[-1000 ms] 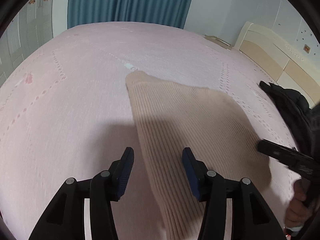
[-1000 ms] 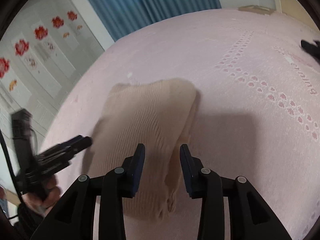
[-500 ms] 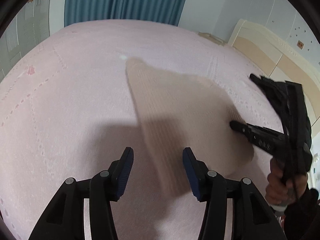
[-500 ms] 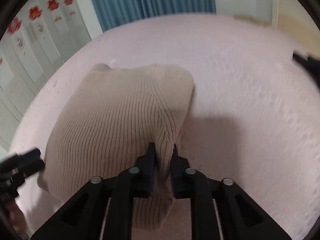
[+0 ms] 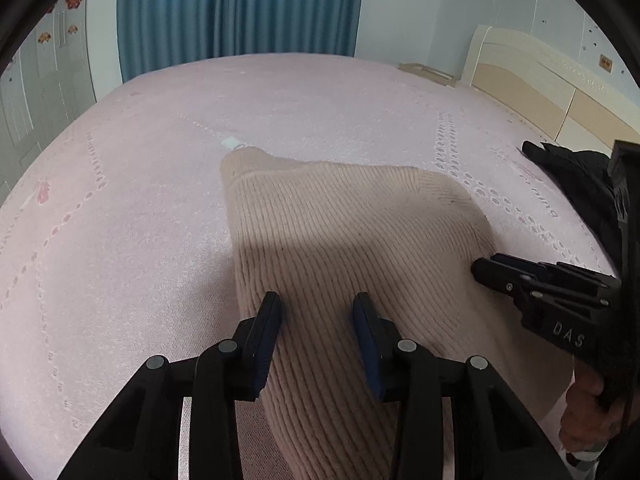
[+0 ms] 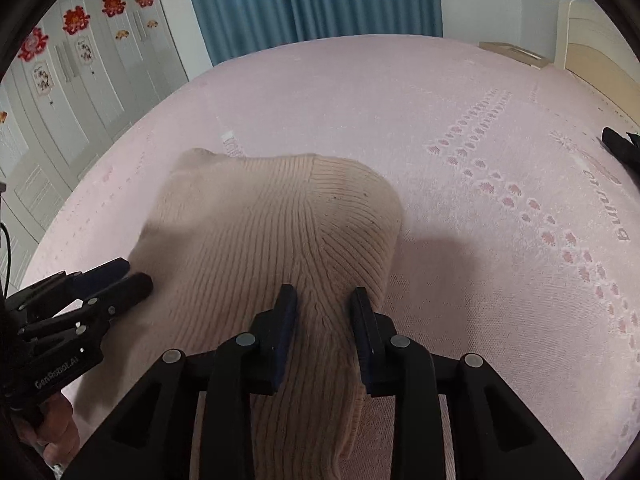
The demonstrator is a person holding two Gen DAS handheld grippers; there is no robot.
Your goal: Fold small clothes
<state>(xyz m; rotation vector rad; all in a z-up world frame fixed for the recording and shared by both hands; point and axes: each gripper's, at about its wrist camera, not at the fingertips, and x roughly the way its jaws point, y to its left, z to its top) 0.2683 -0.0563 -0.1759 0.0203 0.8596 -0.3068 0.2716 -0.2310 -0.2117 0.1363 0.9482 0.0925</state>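
Both my claws at the near edge of the beige knit

The beige ribbed knit (image 5: 352, 240) lies on the pink bedspread (image 5: 140, 208), reaching away ahead of me. My left claw (image 5: 318, 304) has just been closing; its jaws stand apart above the cloth, not pinching. My right claw (image 6: 324, 300) has just been opening, and a ridge of knit runs between its jaws; if the pads still press it, I cannot tell.

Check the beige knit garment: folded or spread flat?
Not flat: the beige knit garment is draped and humped on the pink bedspread; whether it is folded, cannot tell.
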